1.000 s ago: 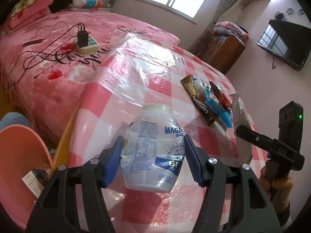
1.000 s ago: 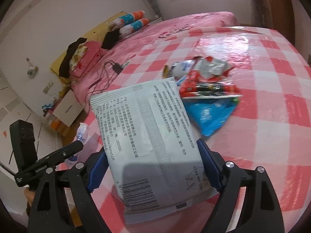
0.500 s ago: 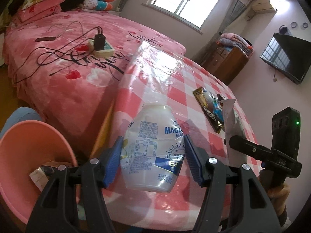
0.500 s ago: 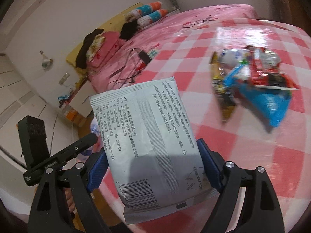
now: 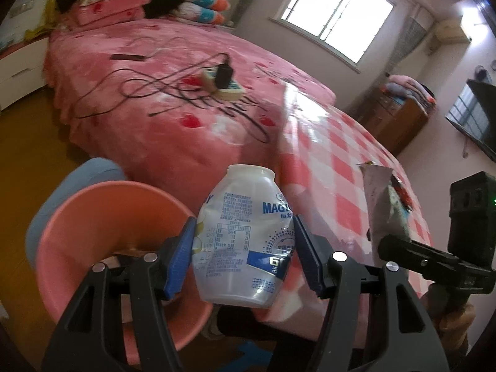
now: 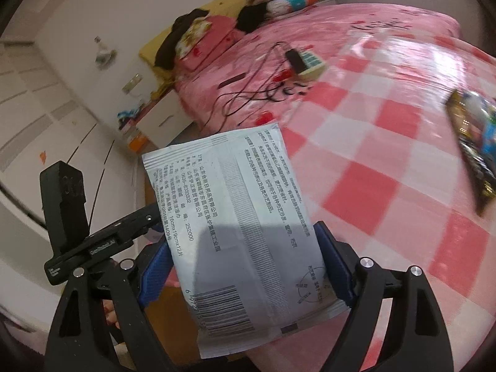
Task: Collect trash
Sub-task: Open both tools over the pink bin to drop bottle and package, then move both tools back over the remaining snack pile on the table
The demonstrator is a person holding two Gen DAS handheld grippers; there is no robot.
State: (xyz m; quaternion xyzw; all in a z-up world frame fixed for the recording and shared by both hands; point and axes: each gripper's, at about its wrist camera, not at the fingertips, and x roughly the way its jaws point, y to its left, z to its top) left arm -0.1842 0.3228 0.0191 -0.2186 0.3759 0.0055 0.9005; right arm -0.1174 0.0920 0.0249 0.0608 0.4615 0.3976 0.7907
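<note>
The left gripper [image 5: 245, 260] pinches a white plastic bottle [image 5: 243, 241] between its blue pads, the bottle upright with its open neck on top. It hangs off the near corner of the checked table [image 5: 334, 167], just beside the rim of the pink bin [image 5: 102, 204], which stands on the floor left of that corner. Some packaging lies inside the bin, mostly hidden behind the gripper.

The right gripper [image 6: 245, 266] is clamped on a flat grey sachet [image 6: 238, 226], printed side and barcode facing the camera, held above the table's near edge. In the left view the same sachet shows edge-on at the table's right side.

Further along the table, a small heap of snack wrappers [image 6: 474, 136] lies on the checked cloth near its right edge.

Beyond the table's left edge spreads the pink bed [image 5: 173, 93], carrying a power strip [image 5: 223, 83] with tangled black cables.
</note>
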